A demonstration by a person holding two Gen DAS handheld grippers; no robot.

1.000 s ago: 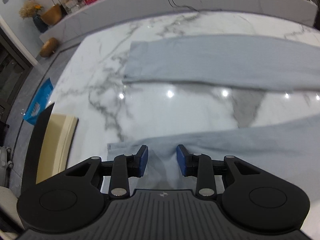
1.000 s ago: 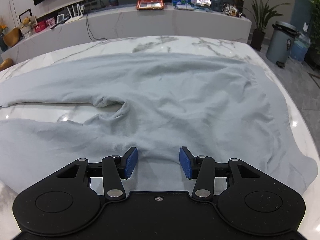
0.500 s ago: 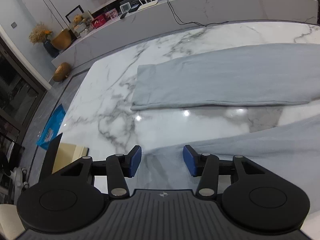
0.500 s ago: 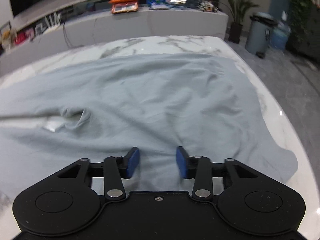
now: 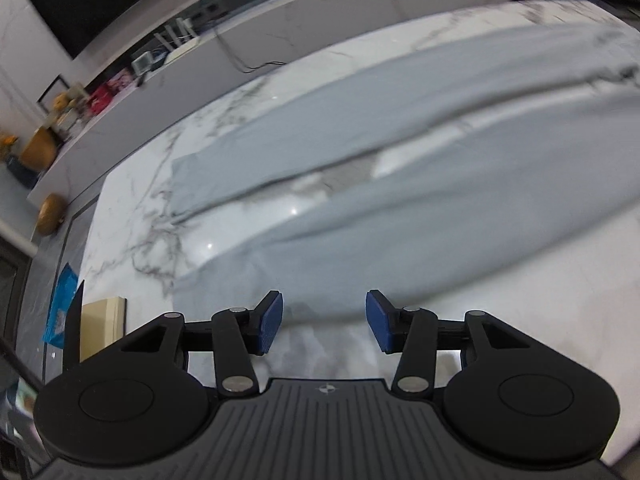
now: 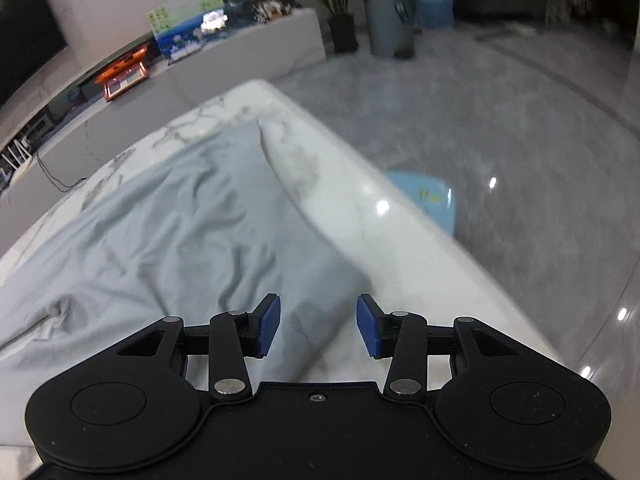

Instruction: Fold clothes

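A pair of light grey trousers lies spread on the white marble table (image 5: 132, 236). In the left wrist view the far leg (image 5: 360, 120) and the near leg (image 5: 460, 208) run to the right. My left gripper (image 5: 324, 322) is open and empty, just above the near leg's lower edge close to its cuff. In the right wrist view the wrinkled waist part (image 6: 180, 232) fills the left side. My right gripper (image 6: 318, 330) is open and empty over the garment's near right corner, beside the table's right edge (image 6: 400, 232).
A grey counter (image 5: 320, 28) with boxes, a router and a cable runs behind the table. A cream chair (image 5: 100, 328) and a blue packet (image 5: 60, 308) are at the left. A blue stool (image 6: 428, 196), bins (image 6: 388, 20) and a plant stand on the floor at the right.
Both grippers have swung right and opened wider. The left view now looks along both trouser legs. The right gripper has moved from the garment's middle to its right corner by the table edge.
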